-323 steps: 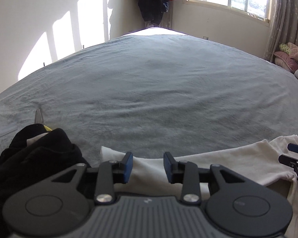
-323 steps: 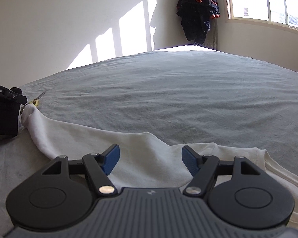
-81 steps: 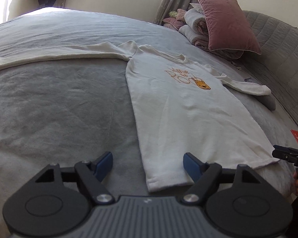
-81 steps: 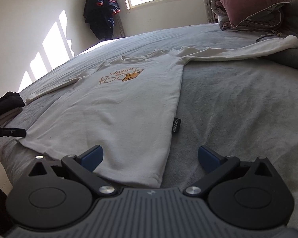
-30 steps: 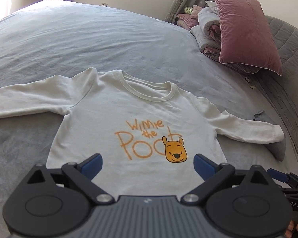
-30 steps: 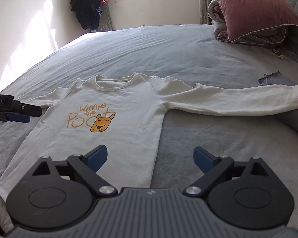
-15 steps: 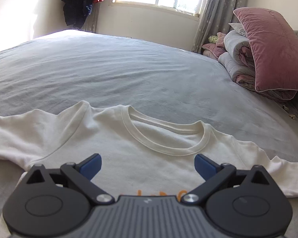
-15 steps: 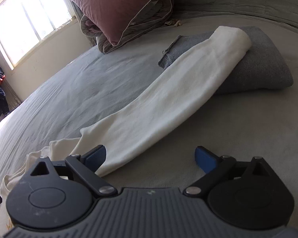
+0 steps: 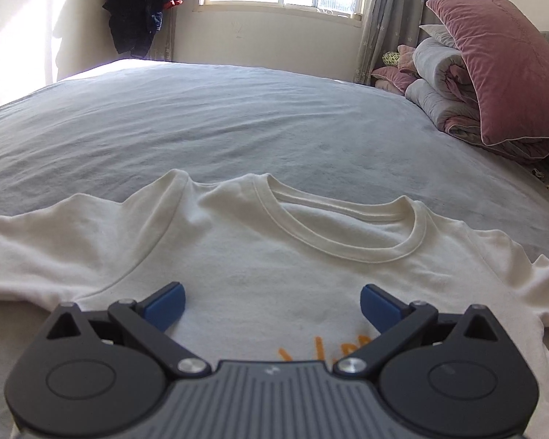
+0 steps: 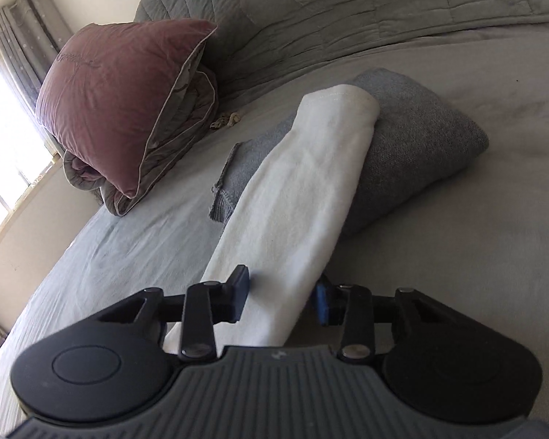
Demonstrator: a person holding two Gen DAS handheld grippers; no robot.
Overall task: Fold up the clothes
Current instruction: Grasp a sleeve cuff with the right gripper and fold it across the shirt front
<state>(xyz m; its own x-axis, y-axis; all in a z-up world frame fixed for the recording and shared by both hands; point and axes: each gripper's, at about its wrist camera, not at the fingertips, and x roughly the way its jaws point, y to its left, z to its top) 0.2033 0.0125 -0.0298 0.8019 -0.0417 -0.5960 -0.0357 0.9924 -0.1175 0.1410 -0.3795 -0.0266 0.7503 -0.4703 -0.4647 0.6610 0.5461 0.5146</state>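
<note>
Right wrist view: right gripper (image 10: 282, 298) half-closed astride the white sleeve (image 10: 303, 197), perhaps not yet pinching; sleeve runs straight ahead onto a grey folded garment (image 10: 421, 146).
Left gripper (image 9: 271, 303): wide open, empty, over shirt (image 9: 260, 256) chest.

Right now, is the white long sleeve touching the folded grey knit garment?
Touching. The right wrist view shows the white long sleeve draped over the folded grey knit garment, its cuff resting on top.

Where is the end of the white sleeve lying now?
In the right wrist view, the sleeve cuff rests on the folded grey garment, right of the pink pillow.
</note>
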